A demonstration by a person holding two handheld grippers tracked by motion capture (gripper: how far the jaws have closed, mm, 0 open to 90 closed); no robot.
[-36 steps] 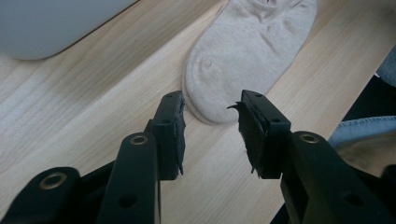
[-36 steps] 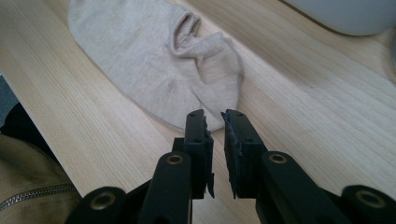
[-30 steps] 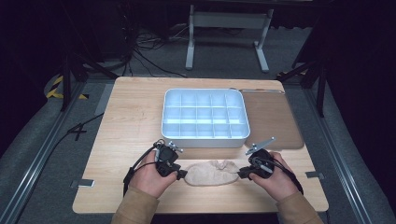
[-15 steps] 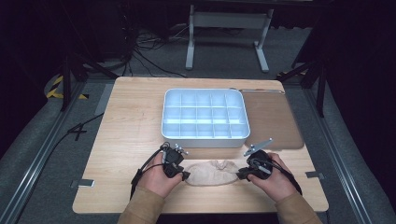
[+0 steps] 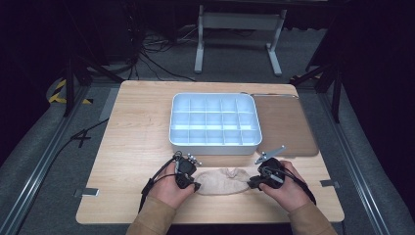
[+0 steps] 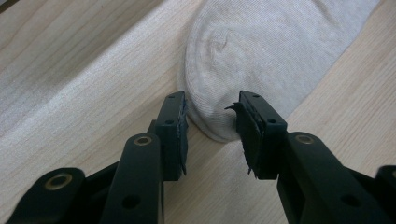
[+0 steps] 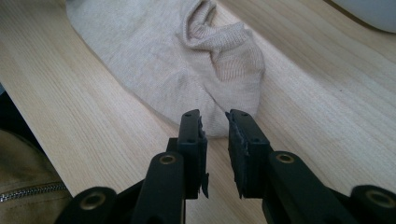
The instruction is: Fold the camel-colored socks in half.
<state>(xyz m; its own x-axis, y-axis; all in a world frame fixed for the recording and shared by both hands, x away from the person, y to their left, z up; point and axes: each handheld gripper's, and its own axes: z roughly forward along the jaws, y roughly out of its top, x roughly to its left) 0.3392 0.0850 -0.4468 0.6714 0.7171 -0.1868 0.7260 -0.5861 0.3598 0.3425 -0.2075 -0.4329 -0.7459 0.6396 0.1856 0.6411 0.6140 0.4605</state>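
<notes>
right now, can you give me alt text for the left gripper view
A beige sock lies flat on a light wooden table, its rounded end between the open black jaws of the left gripper. The jaws stand on either side of that end without pinching it.

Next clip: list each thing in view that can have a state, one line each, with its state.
Beige sock: flat on the table, between the two tools.
Left tool: open, jaws either side of the sock's rounded end, not pressing.
Right tool: narrow gap, at the sock's other end; a grip cannot be told.
White divided tray: upright, compartments empty.
</notes>
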